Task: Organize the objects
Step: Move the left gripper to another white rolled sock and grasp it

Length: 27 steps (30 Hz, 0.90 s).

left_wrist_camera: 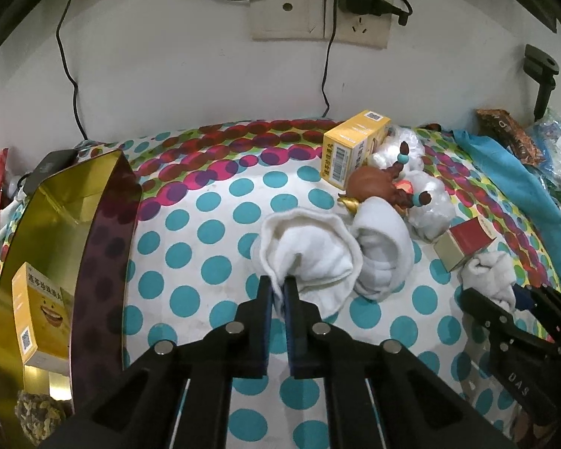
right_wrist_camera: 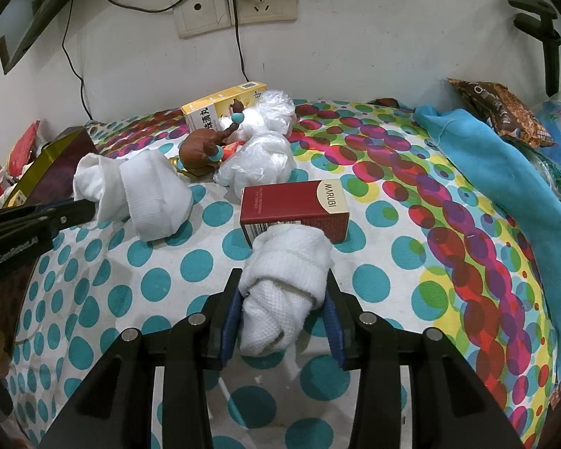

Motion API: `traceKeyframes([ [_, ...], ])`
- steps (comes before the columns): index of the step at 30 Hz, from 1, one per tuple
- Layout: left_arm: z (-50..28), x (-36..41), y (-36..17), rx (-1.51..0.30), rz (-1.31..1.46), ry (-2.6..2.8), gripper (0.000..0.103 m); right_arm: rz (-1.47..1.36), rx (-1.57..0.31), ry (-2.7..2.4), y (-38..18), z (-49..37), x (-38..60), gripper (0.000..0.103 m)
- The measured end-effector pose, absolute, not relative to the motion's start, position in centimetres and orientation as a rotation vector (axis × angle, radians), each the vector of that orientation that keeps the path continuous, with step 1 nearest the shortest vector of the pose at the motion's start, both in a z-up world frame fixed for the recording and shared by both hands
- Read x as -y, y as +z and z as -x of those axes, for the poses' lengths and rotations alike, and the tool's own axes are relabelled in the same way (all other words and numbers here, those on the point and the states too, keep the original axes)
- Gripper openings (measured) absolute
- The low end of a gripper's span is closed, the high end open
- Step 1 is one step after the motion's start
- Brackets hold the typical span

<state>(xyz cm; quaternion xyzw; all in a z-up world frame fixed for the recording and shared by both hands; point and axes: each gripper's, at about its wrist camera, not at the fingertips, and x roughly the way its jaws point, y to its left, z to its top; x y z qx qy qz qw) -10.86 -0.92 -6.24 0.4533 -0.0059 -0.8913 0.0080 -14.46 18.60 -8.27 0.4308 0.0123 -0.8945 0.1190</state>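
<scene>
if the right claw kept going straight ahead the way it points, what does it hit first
Likely the red MARUBI box. The right claw straddles a rolled white sock, and the box sits directly beyond it; whether sock and box touch is unclear.

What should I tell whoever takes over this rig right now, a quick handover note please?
Left gripper: shut on the edge of a white sock pair.
Right gripper: around a rolled white sock, jaws not visibly tight.
Done: one yellow box sits in the gold tin.
Left on the spotted cloth: second yellow box, red box, brown figurine, plastic bags, and both socks.
</scene>
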Motion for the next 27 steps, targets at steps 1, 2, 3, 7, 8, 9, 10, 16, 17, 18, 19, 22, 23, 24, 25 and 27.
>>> traceKeyframes([
  [1,10.8,1.0,-6.2,0.019,-1.419,-2.786,0.006,-1.260,-0.037,-2.615,-8.3,14.5,-18.6,0.038],
  [2,10.7,1.1,-6.1,-0.002,-1.419,-2.804,0.006,-1.260,-0.036,-2.615,-8.3,14.5,-18.7,0.038],
  [3,10.6,1.3,-6.0,-0.034,-1.428,-2.834,0.008,-1.259,-0.035,-2.614,-8.3,14.5,-18.7,0.038],
  [7,10.5,1.5,-5.4,-0.090,-1.438,-2.863,0.053,-1.260,-0.033,-2.614,-8.3,14.5,-18.7,0.038],
  [8,10.4,1.6,-5.2,-0.099,-1.430,-2.874,0.061,-1.260,-0.036,-2.615,-8.3,14.6,-18.7,0.038],
  [9,10.2,1.7,-4.9,-0.111,-1.408,-2.899,0.064,-1.260,-0.036,-2.615,-8.3,14.5,-18.7,0.038],
  [10,10.1,1.6,-4.8,-0.115,-1.393,-2.901,0.064,-1.260,-0.034,-2.615,-8.3,14.6,-18.8,0.038],
  [16,11.7,1.7,-5.6,-0.112,-1.442,-2.874,0.067,-1.260,-0.031,-2.615,-8.3,14.6,-18.8,0.039],
  [17,11.9,1.6,-5.8,-0.094,-1.441,-2.878,0.067,-1.261,-0.033,-2.616,-8.3,14.6,-18.9,0.039],
  [18,12.2,1.3,-6.0,-0.077,-1.448,-2.885,0.067,-1.261,-0.034,-2.615,-8.3,14.6,-18.8,0.040],
  [19,12.6,1.0,-6.2,-0.065,-1.460,-2.886,0.067,-1.261,-0.035,-2.615,-8.3,14.6,-18.9,0.040],
  [22,13.4,0.6,-6.6,-0.065,-1.476,-2.885,0.068,-1.262,-0.039,-2.613,-8.3,14.4,-18.7,0.041],
  [23,13.6,0.5,-6.6,-0.071,-1.473,-2.881,0.068,-1.262,-0.042,-2.613,-8.3,14.4,-18.6,0.042],
  [24,13.8,0.5,-6.7,-0.082,-1.479,-2.880,0.068,-1.262,-0.043,-2.612,-8.4,14.4,-18.6,0.043],
  [25,14.0,0.6,-6.8,-0.110,-1.490,-2.888,0.068,-1.262,-0.045,-2.610,-8.3,14.3,-18.5,0.043],
  [27,14.2,0.9,-7.0,-0.166,-1.482,-2.896,0.068,-1.263,-0.048,-2.610,-8.4,14.4,-18.4,0.043],
])
